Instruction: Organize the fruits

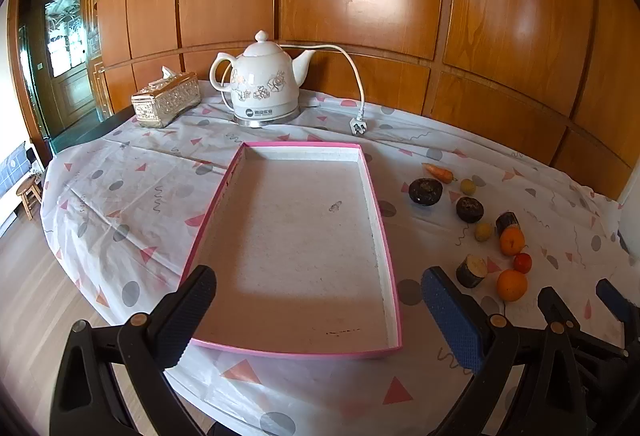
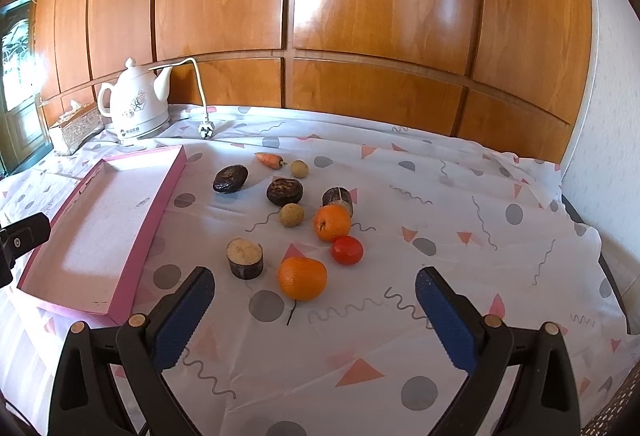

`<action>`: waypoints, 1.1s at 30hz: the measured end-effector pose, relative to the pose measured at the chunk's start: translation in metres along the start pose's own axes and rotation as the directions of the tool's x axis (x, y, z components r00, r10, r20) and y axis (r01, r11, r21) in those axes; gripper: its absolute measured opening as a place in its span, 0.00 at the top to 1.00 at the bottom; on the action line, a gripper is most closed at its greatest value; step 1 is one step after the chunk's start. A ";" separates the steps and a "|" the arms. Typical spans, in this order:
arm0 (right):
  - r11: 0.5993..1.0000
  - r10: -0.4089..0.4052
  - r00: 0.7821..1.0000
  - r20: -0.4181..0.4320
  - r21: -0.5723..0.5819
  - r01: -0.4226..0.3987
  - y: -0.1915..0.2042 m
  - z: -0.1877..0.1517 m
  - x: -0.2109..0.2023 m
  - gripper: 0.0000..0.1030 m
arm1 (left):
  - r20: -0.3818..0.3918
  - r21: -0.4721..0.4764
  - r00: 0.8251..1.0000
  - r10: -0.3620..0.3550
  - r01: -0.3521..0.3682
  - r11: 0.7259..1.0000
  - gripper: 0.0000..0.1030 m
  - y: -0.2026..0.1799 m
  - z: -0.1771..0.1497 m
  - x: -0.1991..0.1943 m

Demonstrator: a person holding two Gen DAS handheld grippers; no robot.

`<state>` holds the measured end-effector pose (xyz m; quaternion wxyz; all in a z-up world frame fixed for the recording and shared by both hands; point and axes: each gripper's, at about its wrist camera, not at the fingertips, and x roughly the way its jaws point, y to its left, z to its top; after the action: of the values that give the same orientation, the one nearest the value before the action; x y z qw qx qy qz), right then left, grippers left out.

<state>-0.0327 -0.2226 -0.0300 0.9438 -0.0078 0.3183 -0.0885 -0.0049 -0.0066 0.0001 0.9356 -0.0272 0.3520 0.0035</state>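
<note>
A shallow pink-rimmed tray (image 1: 382,232) (image 2: 160,196) lies bare on the patterned tablecloth. My left gripper (image 1: 320,310) hovers open over the tray's near end, holding nothing. To the tray's right lies a scatter of produce: two oranges (image 2: 303,278) (image 2: 332,222), a small red tomato (image 2: 347,249), two dark round fruits (image 2: 230,178) (image 2: 284,191), two small yellow-green fruits (image 2: 291,215) (image 2: 299,168), a carrot (image 2: 269,160) and two cut brown stubs (image 2: 245,258) (image 2: 338,199). My right gripper (image 2: 314,310) is open just in front of the nearest orange, touching nothing.
A white flowered kettle (image 1: 262,84) with a loose cord and plug (image 1: 357,126) stands at the back, next to a gilt tissue box (image 1: 166,99). Wood panelling rises behind the table. The table edge drops to the floor at left (image 1: 48,256).
</note>
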 end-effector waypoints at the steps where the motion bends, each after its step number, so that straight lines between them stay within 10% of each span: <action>1: 1.000 0.001 1.000 0.000 0.001 -0.001 -0.001 0.000 0.000 0.01 | -0.002 0.001 1.000 0.000 0.000 1.000 0.00 0.000 0.000 0.000; 10: 1.000 -0.010 1.000 -0.008 0.019 0.010 -0.010 -0.001 0.004 0.01 | -0.017 0.015 0.999 -0.032 0.032 0.999 0.00 -0.006 -0.001 0.005; 21: 0.987 -0.115 0.987 -0.111 0.098 0.126 -0.067 -0.010 0.027 0.01 | -0.132 0.153 0.966 -0.222 0.242 0.958 0.00 -0.045 0.010 0.023; 33: 0.955 -0.204 0.956 -0.212 0.173 0.242 -0.122 -0.032 0.042 0.01 | -0.320 0.307 0.874 -0.366 0.461 0.833 0.00 -0.118 0.002 0.057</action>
<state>-0.0394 -0.3485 -0.0720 0.8886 0.0585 0.3945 -0.2264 0.0426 -0.1254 -0.0302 0.8499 0.0752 0.4457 -0.2709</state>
